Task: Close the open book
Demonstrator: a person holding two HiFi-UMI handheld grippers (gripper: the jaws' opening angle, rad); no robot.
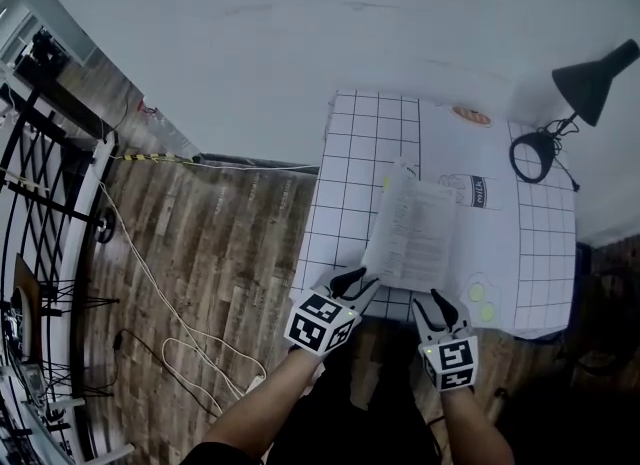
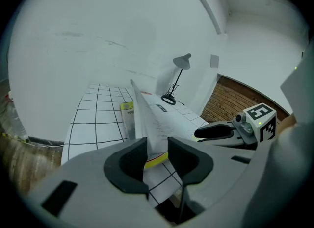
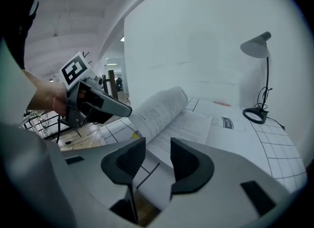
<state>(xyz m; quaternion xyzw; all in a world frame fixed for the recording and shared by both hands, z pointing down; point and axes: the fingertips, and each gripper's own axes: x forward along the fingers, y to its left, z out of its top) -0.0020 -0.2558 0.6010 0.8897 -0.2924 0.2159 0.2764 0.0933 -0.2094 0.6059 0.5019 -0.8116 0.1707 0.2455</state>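
Note:
An open book [image 1: 413, 233] lies on the white gridded mat [image 1: 355, 153], near the table's front edge. Its left half [image 2: 147, 119] stands raised and curls over toward the right half [image 3: 169, 107]. My left gripper [image 1: 355, 279] is at the book's near left corner. In the left gripper view its jaws [image 2: 157, 147] are shut on the raised pages and the yellow cover edge [image 2: 157, 160]. My right gripper [image 1: 437, 303] hovers at the book's near right corner, apart from it. Its jaws [image 3: 158, 149] stand open with nothing between them; only the mat's front edge shows behind the gap.
A black desk lamp [image 1: 585, 81] with a coiled cable [image 1: 533, 153] stands at the table's far right. Printed pictures [image 1: 470, 190] mark the mat beyond the book. Wooden floor with loose cables [image 1: 180, 333] and a black rack [image 1: 40, 183] lie left of the table.

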